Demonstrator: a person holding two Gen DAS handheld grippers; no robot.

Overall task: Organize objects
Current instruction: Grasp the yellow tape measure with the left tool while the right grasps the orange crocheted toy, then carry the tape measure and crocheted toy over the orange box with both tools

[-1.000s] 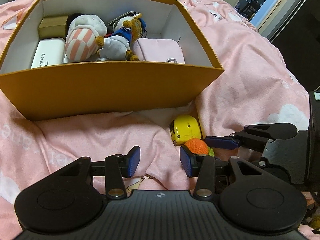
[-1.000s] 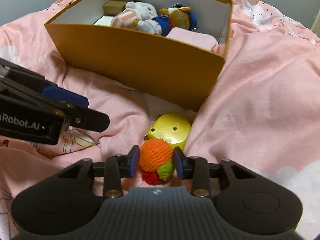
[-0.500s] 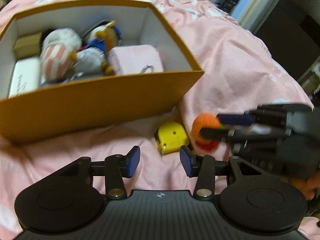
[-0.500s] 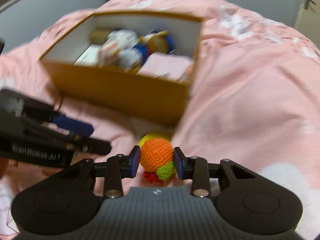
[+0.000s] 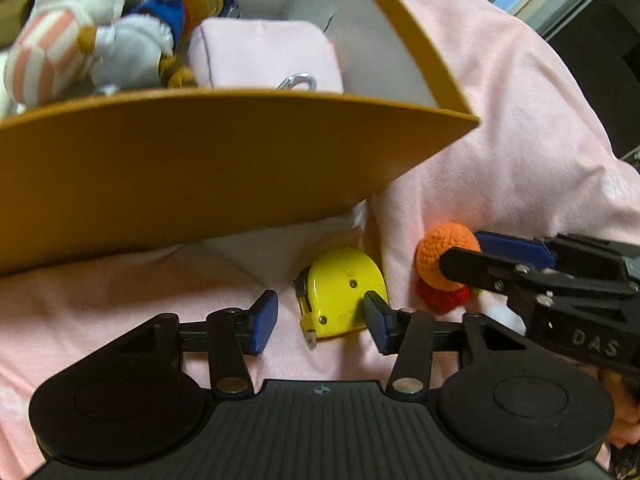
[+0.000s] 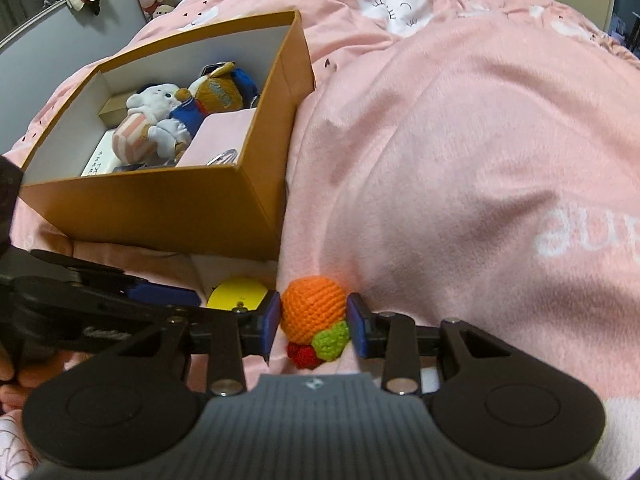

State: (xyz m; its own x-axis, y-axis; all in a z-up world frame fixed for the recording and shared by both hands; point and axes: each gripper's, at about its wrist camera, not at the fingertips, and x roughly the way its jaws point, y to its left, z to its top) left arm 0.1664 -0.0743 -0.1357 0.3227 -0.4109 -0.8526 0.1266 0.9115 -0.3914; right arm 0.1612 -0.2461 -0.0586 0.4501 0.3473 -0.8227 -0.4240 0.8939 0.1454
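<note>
A yellow tape measure (image 5: 340, 292) lies on the pink blanket just in front of the orange box (image 5: 200, 168). My left gripper (image 5: 320, 322) hangs low over it with its jaws opening. The tape measure sits between the blue pads toward the right one, and the left pad stands clear of it. My right gripper (image 6: 314, 322) is shut on an orange crocheted ball (image 6: 314, 308) with green and red bits. In the left wrist view that ball (image 5: 444, 256) hangs just right of the tape measure. The tape measure (image 6: 238, 294) shows partly behind the fingers in the right wrist view.
The orange box (image 6: 160, 208) holds plush toys (image 6: 160, 120), a pink pouch (image 6: 220, 136) with a metal ring, and small cartons. The rumpled pink blanket (image 6: 440, 160) rises in a fold right of the box. A hand (image 6: 8, 376) grips the left tool.
My left gripper has dropped closer to the tape measure and spread its jaws wider. My right gripper has carried the crocheted ball off the blanket and to the right, rolling as it went.
</note>
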